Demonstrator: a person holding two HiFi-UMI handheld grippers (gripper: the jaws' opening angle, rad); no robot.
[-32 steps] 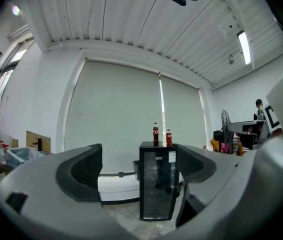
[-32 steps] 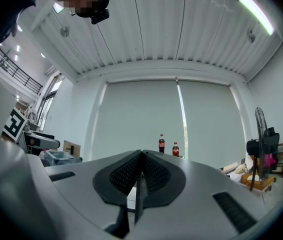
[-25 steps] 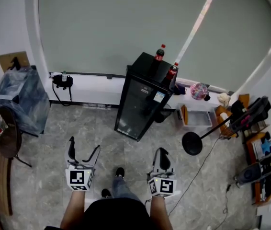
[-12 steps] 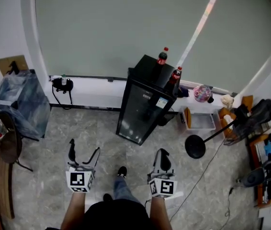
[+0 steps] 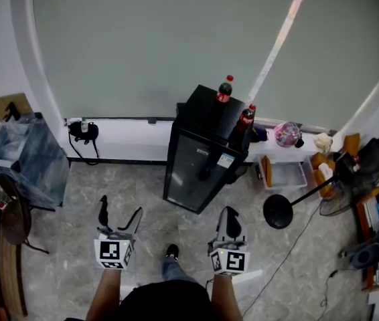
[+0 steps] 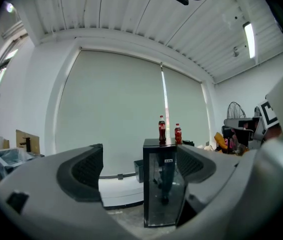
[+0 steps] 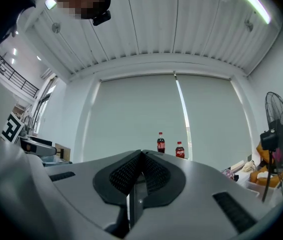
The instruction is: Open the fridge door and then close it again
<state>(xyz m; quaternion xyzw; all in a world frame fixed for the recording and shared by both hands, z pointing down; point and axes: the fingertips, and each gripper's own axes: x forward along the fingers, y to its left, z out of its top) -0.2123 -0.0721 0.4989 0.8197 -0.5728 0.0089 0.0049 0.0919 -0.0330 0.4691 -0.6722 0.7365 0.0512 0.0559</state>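
The fridge [image 5: 199, 159] stands closed at the wall, two bottles [image 5: 224, 89] on top; well in front of it the left hand-held gripper [image 5: 119, 211] is released, probably ready for the door; the right hand-held gripper [image 5: 227, 218] is clenched on nothing.

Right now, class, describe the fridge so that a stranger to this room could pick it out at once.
Find the wide pale roller blind that fills the far wall, then the low white ledge below it. The fridge stands before that ledge: a tall black cabinet with a glass door, the only thing here with two red-capped cola bottles on top.
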